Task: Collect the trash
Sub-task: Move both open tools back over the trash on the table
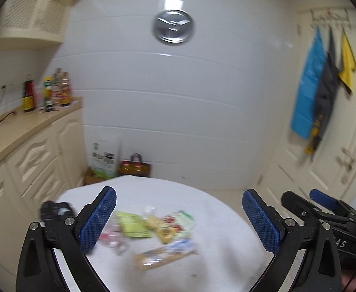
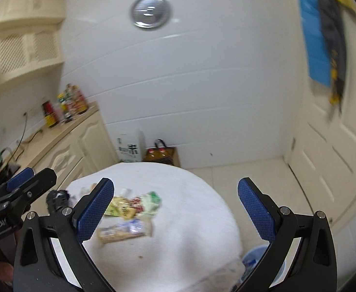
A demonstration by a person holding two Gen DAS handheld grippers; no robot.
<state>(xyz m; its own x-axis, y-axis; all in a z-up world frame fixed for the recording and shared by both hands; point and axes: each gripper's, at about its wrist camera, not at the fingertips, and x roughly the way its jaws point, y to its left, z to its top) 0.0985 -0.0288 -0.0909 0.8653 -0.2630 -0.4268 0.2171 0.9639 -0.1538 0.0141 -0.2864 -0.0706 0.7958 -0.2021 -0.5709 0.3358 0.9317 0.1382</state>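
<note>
- Two claws hover spread wide and empty above a white-clothed table (image 1: 214,209): the left gripper (image 1: 179,219) and, on its right, the right gripper (image 2: 175,209).
- Wrappers (image 1: 151,226) lie heaped just ahead of the left gripper, between its fingers, and ahead-left of the right one.
- The long cracker packet (image 2: 124,231), nearest, runs crosswise to both claws.
- A blue bin (image 2: 255,260) sits below the right gripper's right finger.
- The left gripper looks nearer.

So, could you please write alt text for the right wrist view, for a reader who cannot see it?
The open right tool hovers above a white-covered table holding a cluster of snack wrappers, with nothing between its blue pads. A pale blue bin sits on the floor at the table's right edge, and the left tool shows at far left.
</note>
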